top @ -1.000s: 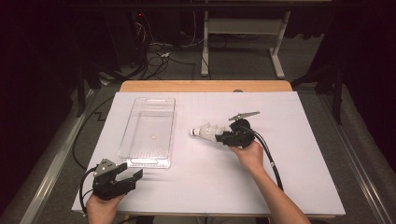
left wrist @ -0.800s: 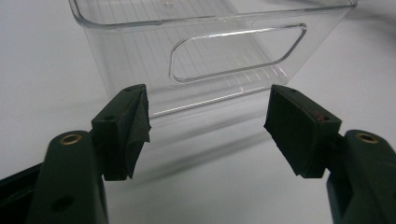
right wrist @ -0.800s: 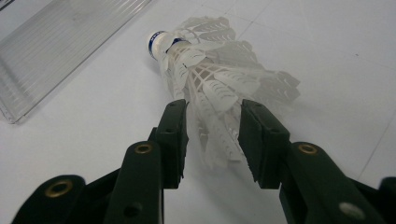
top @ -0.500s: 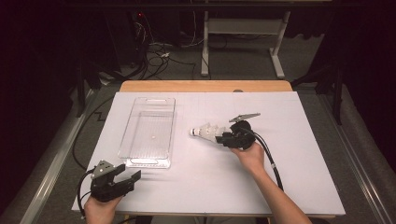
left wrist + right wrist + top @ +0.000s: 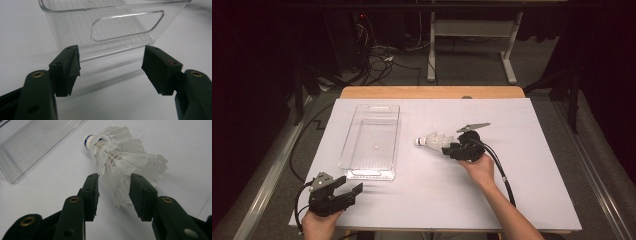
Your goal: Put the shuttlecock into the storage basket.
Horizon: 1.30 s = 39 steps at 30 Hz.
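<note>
- High view: a person's two hands each carry a tool over a white-covered counter (image 5: 532,200). The right gripper (image 5: 451,148) lies at the feathered skirt of a white shuttlecock (image 5: 430,140), which rests on its side near the middle of the counter, cork end toward a clear plastic bin (image 5: 371,141). The bin stands empty, just to the left of the shuttlecock and apart from it. The left gripper (image 5: 348,192) waits low at the near left corner, just short of the bin's near end.
- Left gripper view: its fingers (image 5: 68,68) stand spread wide with nothing between them, aimed at the bin's end wall (image 5: 110,37) and its handle slot. It is released and idle.
- Right gripper view: the fingers (image 5: 143,195) flank the rear of the shuttlecock's (image 5: 120,157) skirt, and the jaws have just been opening. The feather tips sit in the gap, but the pads do not look pressed against them; I read this as released, with the shuttlecock lying on the counter.
- Risks, as I judge them: the skirt is light and springy, so closing on the feather tips alone could crush or splay them, or let the shuttlecock swivel and slip out on the lift. A nudge from one finger could roll it off line. Carried by the tips, it might catch the bin's rim and drop outside.
</note>
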Tool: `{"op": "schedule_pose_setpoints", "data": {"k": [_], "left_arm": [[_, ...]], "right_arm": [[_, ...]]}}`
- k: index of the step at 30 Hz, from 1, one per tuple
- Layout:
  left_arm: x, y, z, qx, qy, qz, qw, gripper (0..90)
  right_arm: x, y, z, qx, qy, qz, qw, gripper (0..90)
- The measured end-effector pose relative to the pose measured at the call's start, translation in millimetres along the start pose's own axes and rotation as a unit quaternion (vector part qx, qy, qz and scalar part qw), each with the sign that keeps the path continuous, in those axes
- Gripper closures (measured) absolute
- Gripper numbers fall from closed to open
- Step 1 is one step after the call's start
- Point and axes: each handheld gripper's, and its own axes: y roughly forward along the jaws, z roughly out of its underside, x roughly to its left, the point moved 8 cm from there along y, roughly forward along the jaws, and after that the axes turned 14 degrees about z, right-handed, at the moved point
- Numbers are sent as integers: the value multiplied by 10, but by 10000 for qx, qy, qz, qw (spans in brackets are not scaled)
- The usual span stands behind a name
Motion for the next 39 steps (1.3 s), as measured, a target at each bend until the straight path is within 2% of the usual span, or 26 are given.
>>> {"op": "schedule_pose_setpoints", "data": {"k": [4, 14, 39], "left_arm": [[-24, 16, -4, 62, 66, -26, 10000, 315], [-21, 18, -6, 61, 61, -66, 9999, 316], [-19, 43, -14, 114, 79, -38, 9999, 315]], "right_arm": [[-14, -12, 0, -8, -35, 16, 10000, 584], [19, -11, 6, -41, -77, -30, 10000, 574], [105, 123, -60, -45, -75, -23, 10000, 575]]}}
